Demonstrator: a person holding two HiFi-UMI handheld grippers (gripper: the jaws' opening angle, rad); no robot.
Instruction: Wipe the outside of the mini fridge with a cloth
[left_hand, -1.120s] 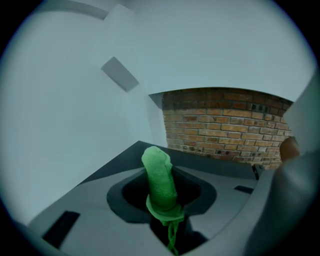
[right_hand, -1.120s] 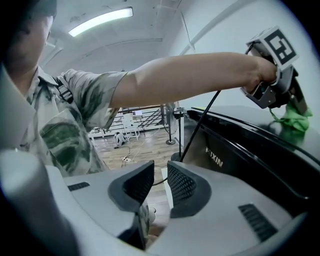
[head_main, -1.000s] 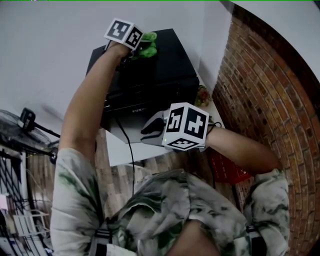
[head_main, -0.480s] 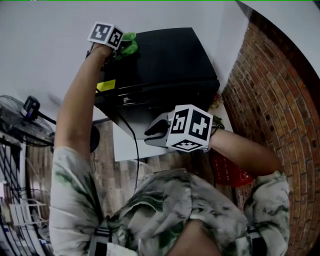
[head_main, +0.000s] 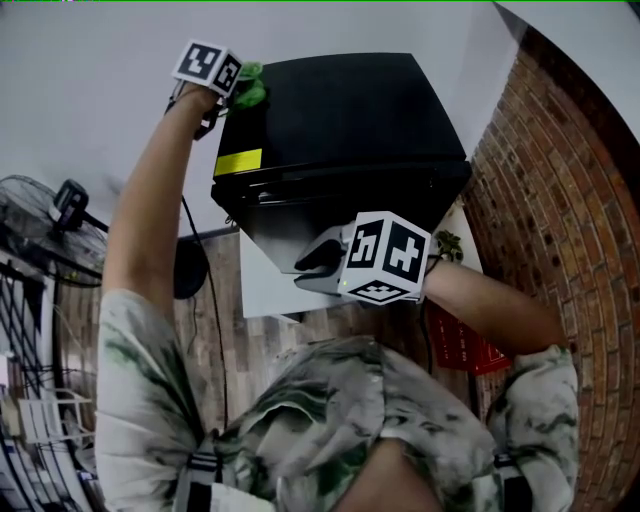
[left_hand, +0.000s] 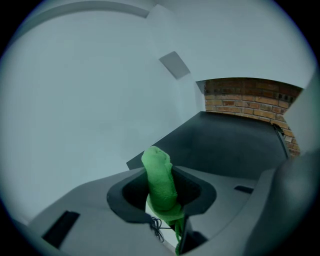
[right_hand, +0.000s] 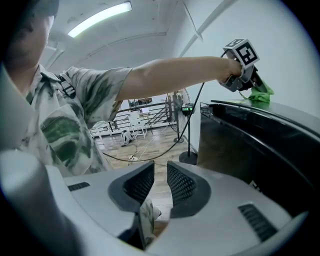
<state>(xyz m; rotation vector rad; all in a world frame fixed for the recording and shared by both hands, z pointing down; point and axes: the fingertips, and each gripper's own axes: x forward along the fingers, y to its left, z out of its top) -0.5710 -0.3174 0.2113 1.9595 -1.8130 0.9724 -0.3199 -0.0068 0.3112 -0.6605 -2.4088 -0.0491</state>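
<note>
The green cloth (left_hand: 157, 170), its length pointed forward along the jaws, is pinched by the left gripper (left_hand: 162, 189); the right gripper (right_hand: 160, 182) is held slightly parted.

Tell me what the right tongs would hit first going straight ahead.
Likely the floor, near the round stand base; the fridge sits just beside that line. Depth is unclear.

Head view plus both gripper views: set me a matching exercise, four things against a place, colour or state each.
Things:
1. green cloth
2. right gripper
3. yellow label
4. mini fridge

Descriptions:
A. black
B. clamped in the left gripper
C. empty, jaws slightly apart
D. on the fridge's near edge, at the head view's left

Pairs: 1-B, 2-C, 3-D, 4-A
</note>
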